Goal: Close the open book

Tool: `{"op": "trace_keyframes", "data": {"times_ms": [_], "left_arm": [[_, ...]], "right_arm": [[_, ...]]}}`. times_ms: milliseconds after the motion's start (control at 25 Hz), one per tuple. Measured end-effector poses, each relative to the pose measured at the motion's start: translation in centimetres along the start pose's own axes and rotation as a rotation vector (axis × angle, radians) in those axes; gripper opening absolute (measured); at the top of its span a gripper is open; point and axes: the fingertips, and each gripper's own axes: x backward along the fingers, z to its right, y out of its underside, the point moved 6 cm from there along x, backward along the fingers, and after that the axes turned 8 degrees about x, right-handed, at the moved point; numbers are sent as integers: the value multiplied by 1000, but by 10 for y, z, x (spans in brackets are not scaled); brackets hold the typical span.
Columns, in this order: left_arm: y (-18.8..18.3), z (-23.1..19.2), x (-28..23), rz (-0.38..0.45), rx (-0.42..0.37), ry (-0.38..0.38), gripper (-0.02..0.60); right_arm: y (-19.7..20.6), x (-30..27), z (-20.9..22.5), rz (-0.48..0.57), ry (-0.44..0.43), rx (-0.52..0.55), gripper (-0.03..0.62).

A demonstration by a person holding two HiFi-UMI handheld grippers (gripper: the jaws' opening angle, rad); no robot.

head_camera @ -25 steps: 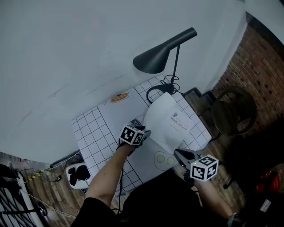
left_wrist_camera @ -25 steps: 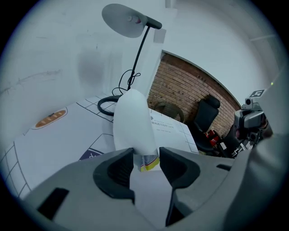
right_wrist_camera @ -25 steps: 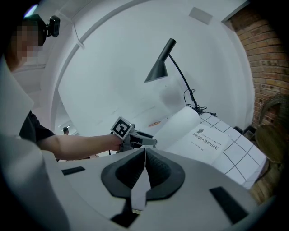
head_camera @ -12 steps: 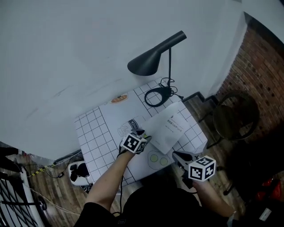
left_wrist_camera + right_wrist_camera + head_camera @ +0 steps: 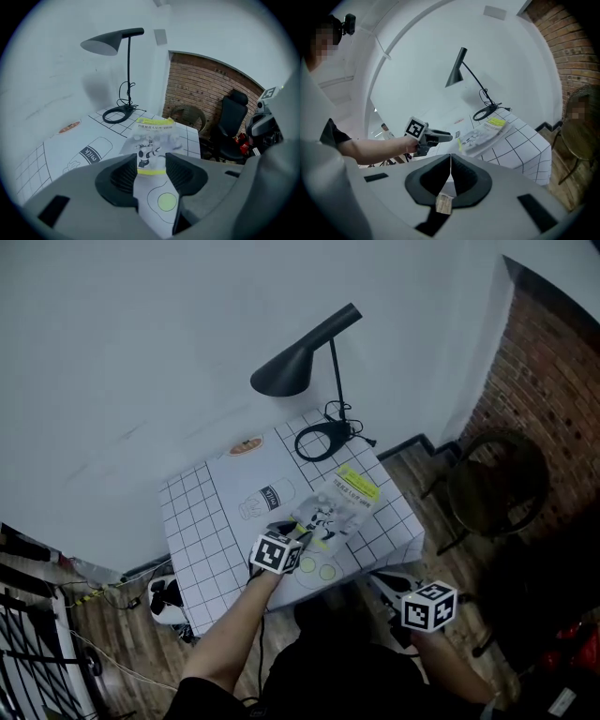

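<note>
A closed book (image 5: 337, 505) lies cover up just ahead of the left gripper (image 5: 298, 529), whose jaws stand apart, empty. The right gripper (image 5: 380, 579), jaws pressed together, hangs off the gridded white table (image 5: 202, 512). A black lamp (image 5: 300, 367) stands beyond the book, and a brick wall (image 5: 544, 381) rises past the right gripper.

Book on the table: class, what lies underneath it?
The book lies closed on a white printed sheet spread over the checked table. Whatever is printed on the sheet beneath the book is covered.
</note>
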Motion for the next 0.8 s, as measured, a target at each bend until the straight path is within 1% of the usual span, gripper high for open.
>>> {"op": "trace_keyframes", "data": {"times_ms": [200,320,440,600,720,800], "left_arm": [[-7,35,16,102,39,-16,190],[-12,53,28,151,53,-30,190],[-16,70,44,205,70,-47,190],[-20,89,74,274,44,-95,189],[-23,92,91,302,26,-96,189],[-25,86,102,316,42,-92,189]], "right_arm": [[8,29,15,20,20,-3,5],[-1,41,17,64,12,-7,5],[-12,51,16,91,1,34,5],[-27,58,18,131,24,76,5],[-42,56,12,172,18,97,5],[-54,52,3,194,9,117,5]]}}
